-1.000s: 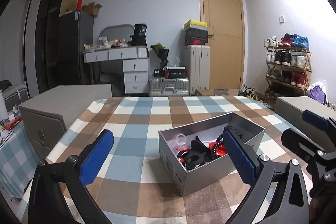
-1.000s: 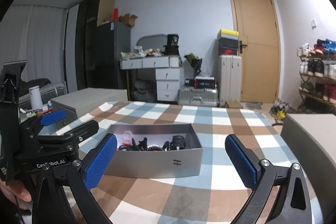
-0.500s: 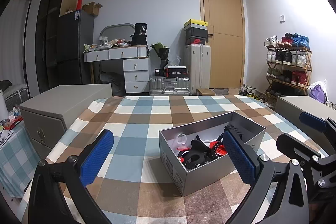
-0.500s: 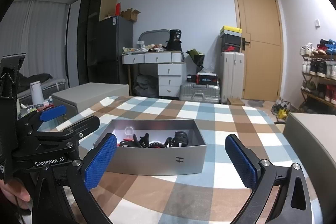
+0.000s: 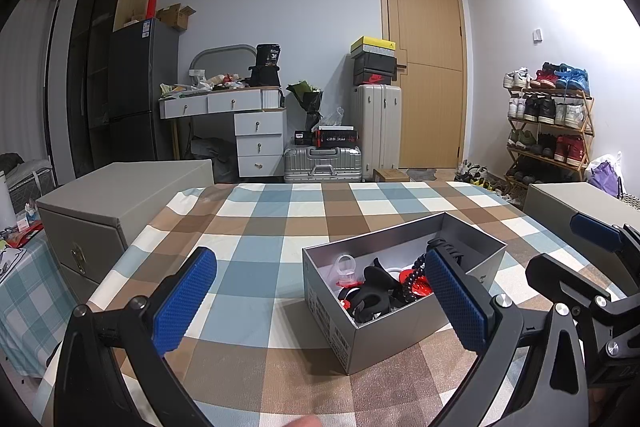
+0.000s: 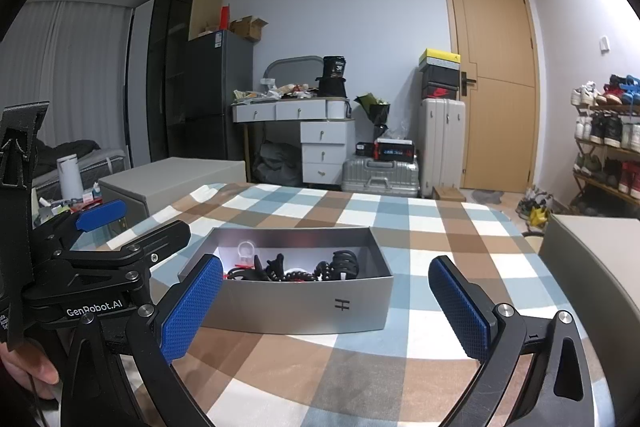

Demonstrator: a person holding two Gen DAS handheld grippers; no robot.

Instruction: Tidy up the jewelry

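Sitting open, grey box (image 6: 296, 311) holds tangled black-red jewelry (image 5: 384, 287).

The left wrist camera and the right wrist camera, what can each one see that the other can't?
Only the left wrist view shows the box's short end with its printed label and a purple bag by the shoe rack. Only the right wrist view shows the H logo, a white bottle and curtains. Both show the silver box of jewelry on the checked cloth, and both claws, left and right, open.
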